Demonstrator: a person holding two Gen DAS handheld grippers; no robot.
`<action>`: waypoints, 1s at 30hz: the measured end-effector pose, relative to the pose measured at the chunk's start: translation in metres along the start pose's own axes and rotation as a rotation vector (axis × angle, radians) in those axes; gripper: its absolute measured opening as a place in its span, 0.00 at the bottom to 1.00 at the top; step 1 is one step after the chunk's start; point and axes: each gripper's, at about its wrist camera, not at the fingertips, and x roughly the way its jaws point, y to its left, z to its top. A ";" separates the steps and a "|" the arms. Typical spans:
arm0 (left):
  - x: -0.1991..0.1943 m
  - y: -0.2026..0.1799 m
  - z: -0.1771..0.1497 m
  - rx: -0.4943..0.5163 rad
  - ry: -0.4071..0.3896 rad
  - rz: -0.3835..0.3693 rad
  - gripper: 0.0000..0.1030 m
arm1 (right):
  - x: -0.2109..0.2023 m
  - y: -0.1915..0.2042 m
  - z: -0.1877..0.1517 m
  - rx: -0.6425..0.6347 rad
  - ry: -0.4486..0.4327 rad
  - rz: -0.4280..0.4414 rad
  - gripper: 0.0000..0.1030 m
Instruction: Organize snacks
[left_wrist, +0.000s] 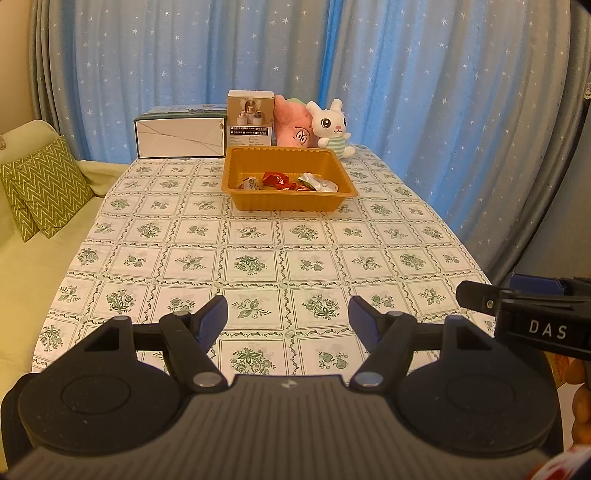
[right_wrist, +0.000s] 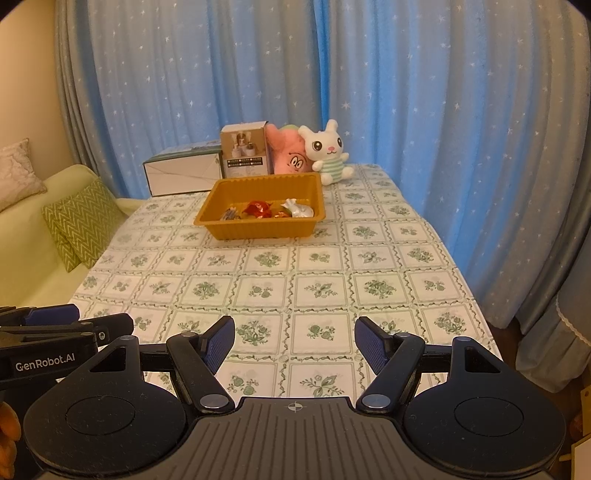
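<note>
Nearest the cameras, the left gripper (left_wrist: 288, 314) and the right gripper (right_wrist: 294, 334) hang side by side over the near end of the table, each with its blue-padded jaws spread wide and nothing between them. The floral-checked tablecloth (left_wrist: 258, 240) lies bare between the grippers and the tray — nothing stands in the way.

Farther along, at the far half of the table, sits the orange tray (left_wrist: 290, 201), and the snacks (left_wrist: 291, 181) lie in it: a red-wrapped sweet, a white and green packet, and a small pale packet at the left, all bunched toward the near wall.

Just behind the tray stand a long white box (left_wrist: 181, 134) at the left, a tall carton with pictures of small bottles (left_wrist: 250, 120) beside it, then a pink plush toy (left_wrist: 293, 125) and a white rabbit plush (left_wrist: 332, 127) leaning together.

To the left of the table runs a pale green sofa (right_wrist: 33, 258) with zigzag cushions (left_wrist: 40, 188) — and behind everything, a blue curtain with small white stars (left_wrist: 406, 92).
</note>
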 end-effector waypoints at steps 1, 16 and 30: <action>0.000 0.000 0.000 0.001 0.000 0.000 0.68 | 0.000 0.000 0.000 0.001 0.000 0.001 0.70; 0.001 0.001 0.000 0.001 0.000 -0.002 0.68 | 0.005 0.002 -0.004 -0.004 0.010 0.005 0.70; 0.002 0.001 0.000 0.005 0.005 -0.006 0.68 | 0.006 0.002 -0.003 -0.004 0.011 0.006 0.70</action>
